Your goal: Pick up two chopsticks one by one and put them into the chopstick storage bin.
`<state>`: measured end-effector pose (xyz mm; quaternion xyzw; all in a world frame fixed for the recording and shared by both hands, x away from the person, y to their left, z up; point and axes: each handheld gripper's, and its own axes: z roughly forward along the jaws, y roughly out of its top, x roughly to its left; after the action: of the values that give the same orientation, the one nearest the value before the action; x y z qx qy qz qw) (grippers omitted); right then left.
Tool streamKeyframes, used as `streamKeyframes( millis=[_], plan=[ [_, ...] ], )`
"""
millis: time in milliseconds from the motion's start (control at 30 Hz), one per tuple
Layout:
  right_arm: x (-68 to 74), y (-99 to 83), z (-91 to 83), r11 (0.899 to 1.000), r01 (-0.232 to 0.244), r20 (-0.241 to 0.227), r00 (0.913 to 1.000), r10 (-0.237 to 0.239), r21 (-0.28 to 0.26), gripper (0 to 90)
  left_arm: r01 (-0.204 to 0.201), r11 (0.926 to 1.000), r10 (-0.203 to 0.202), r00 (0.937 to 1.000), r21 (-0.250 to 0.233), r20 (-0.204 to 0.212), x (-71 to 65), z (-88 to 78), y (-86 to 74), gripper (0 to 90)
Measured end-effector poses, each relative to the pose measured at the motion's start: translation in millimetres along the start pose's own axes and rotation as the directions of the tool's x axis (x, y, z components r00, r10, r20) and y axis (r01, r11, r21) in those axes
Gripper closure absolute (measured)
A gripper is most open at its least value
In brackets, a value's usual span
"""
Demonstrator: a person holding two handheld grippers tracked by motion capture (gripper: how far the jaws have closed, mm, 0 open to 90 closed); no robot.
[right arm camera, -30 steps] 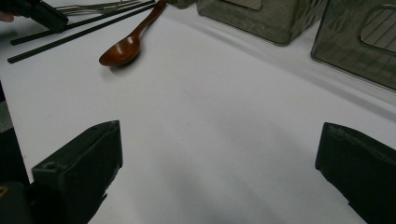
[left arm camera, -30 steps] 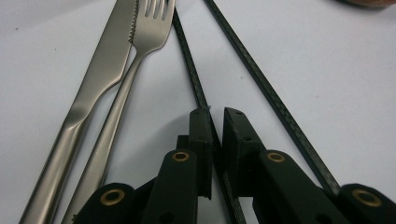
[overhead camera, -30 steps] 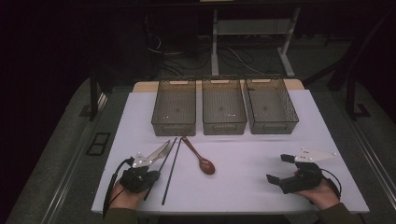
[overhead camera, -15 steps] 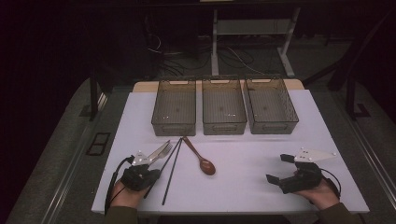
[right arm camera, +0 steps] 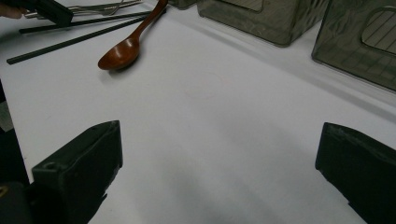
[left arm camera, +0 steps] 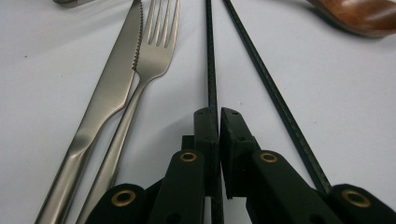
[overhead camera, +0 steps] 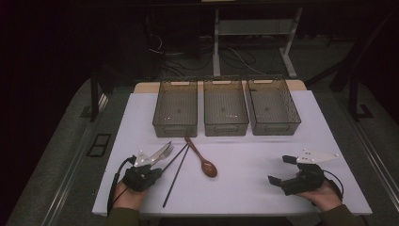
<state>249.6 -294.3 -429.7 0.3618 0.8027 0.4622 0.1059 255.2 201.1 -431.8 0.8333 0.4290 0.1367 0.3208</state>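
My left gripper (overhead camera: 161, 171) (left arm camera: 218, 112) rests at the table's near left, shut on the near end of a black chopstick (left arm camera: 208, 56). A second black chopstick (left arm camera: 261, 70) (overhead camera: 175, 179) lies loose just to its right. A steel knife (left arm camera: 116, 79) and fork (left arm camera: 156, 46) lie side by side to its left. The brown wooden spoon (overhead camera: 204, 165) (right arm camera: 123, 49) lies past the chopsticks, toward the middle. At the near right, my right gripper (overhead camera: 281, 169) (right arm camera: 219, 158) stands open above bare white table, nothing between its jaws.
Three dark mesh bins (overhead camera: 175, 132) (overhead camera: 226, 131) (overhead camera: 275, 129) stand in a row at the back of the white table (overhead camera: 254, 188). The table's front edge runs just under both hands, and a dark floor surrounds it.
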Motion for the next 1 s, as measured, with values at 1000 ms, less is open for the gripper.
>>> streamKeyframes(
  millis=[1000],
  plan=[
    [-0.9, 0.0, -0.2, 1.000, -0.005, 0.001, 1.0000, 0.005, 0.000, 0.9, 0.037, 0.9948, -0.031, 0.9975, -0.095, 0.063, 13.0, -47.3, -7.6, 85.7]
  ],
)
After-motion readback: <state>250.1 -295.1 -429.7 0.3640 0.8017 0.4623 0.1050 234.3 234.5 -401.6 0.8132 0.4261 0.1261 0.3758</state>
